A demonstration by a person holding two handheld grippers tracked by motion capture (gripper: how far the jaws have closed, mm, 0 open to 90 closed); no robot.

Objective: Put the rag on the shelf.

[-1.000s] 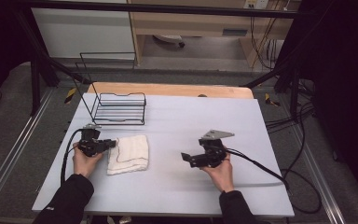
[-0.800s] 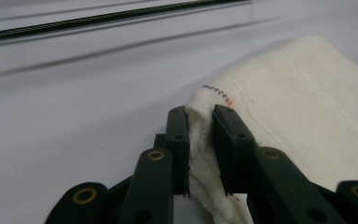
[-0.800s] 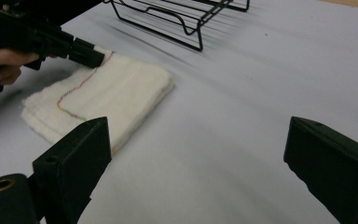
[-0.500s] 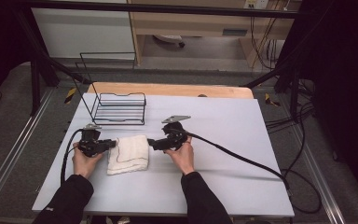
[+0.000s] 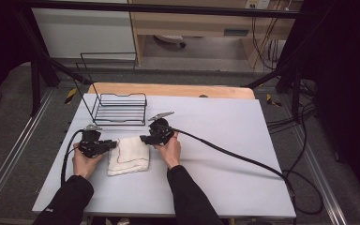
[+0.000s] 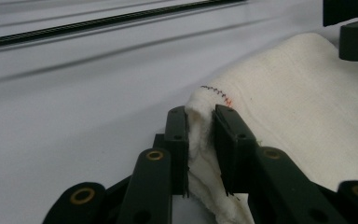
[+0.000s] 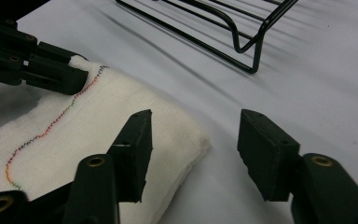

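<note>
The left gripper is clenched on a corner of the folded white cloth, which lies in front of the wire rack on the white table. In its own view the right gripper, jaws just closing, stands released astride the cloth's opposite corner. Grey floor surrounds the table.

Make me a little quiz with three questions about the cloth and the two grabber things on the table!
1. True or false: the left gripper has its jaws pinched on a corner of the white cloth.
2. Which is right about the right gripper? A: it is shut on the cloth. B: its jaws have just been closing, still apart, one above the cloth's corner and one over the table. C: it holds the wire basket.
3. What black thing stands on the table beyond the cloth?

Key: 1 true. 2 B. 3 the wire basket.
</note>
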